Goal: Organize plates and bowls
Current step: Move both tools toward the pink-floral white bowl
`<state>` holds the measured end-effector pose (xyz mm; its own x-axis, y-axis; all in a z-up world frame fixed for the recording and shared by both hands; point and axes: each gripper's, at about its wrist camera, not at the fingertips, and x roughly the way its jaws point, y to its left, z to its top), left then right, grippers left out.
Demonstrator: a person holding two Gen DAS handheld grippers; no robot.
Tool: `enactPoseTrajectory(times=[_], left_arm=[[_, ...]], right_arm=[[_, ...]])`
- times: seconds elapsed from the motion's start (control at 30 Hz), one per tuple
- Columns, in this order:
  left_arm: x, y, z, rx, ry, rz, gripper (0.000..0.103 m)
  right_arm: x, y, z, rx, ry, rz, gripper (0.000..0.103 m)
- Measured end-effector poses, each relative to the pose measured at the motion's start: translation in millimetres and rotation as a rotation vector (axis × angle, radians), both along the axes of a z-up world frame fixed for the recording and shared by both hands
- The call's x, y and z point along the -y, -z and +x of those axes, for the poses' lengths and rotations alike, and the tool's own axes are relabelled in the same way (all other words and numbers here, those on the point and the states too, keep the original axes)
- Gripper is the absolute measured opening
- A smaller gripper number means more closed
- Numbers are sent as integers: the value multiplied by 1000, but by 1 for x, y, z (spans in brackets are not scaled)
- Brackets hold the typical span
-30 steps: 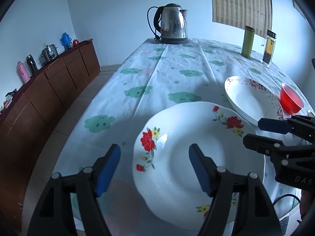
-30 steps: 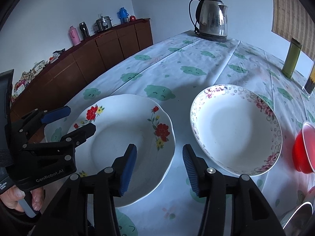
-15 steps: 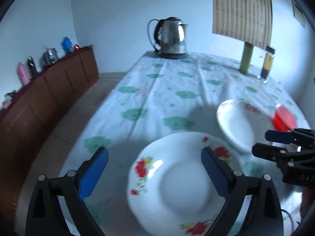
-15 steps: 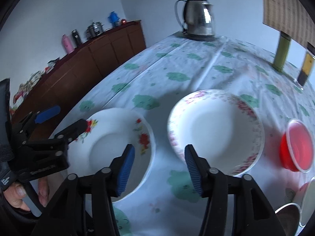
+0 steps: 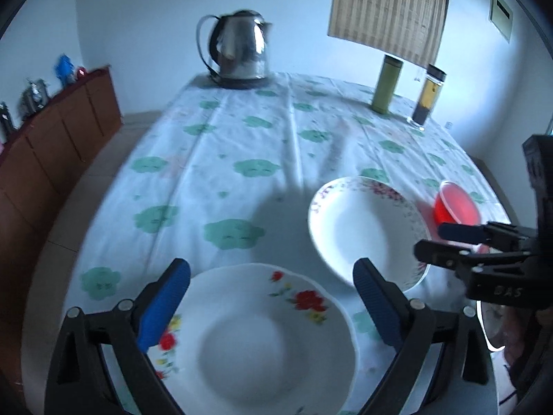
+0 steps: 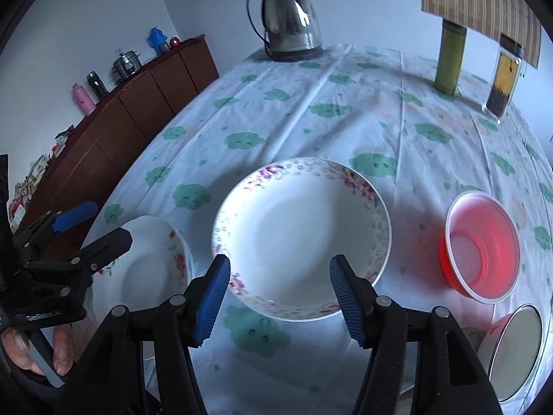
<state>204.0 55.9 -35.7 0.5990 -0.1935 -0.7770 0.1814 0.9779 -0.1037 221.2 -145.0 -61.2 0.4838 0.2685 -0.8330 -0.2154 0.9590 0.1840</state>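
Now I am counting two plates on the table (image 6: 345, 103): a red-flower plate (image 5: 262, 339) at the near edge and a pink-rimmed plate (image 6: 300, 238) just beside it to the right, the two apart by a narrow strip of cloth. One red bowl (image 6: 482, 247) is sitting right of the pink-rimmed plate, and one steel bowl (image 6: 515, 349) is lying at the lower right corner. One kettle (image 6: 290, 22) is standing at the far end, with one green flask (image 6: 449, 58) and one clear jar (image 6: 503, 81) along the right side.

My right camera is showing the steel bowl and the hand (image 6: 38, 349) gripping the left handle; my left camera is showing the steel bowl only as a bright sliver of rim. The left camera is giving me the red-flower plate whole, whereas the right one is seeing it partly behind the left gripper.

I am holding the left gripper (image 5: 273, 307) above the red-flower plate, its fingers spread wide and clasping nothing. I am holding the right gripper (image 6: 280, 297) over the near rim of the pink-rimmed plate, likewise spread and gripping nothing. Both are pointing down the table toward the kettle.
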Motion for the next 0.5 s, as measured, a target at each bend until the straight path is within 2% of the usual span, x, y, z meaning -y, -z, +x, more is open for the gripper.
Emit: enactPoseTrajectory(times=[0.13,0.5], left_arm=[[10,3,17,-58,30,-34,97],[33,18,58,-136,56,21,97]], right_arm=[[13,6,13,-51,32,29,62],[39,16,34,-91,104,-8,62]])
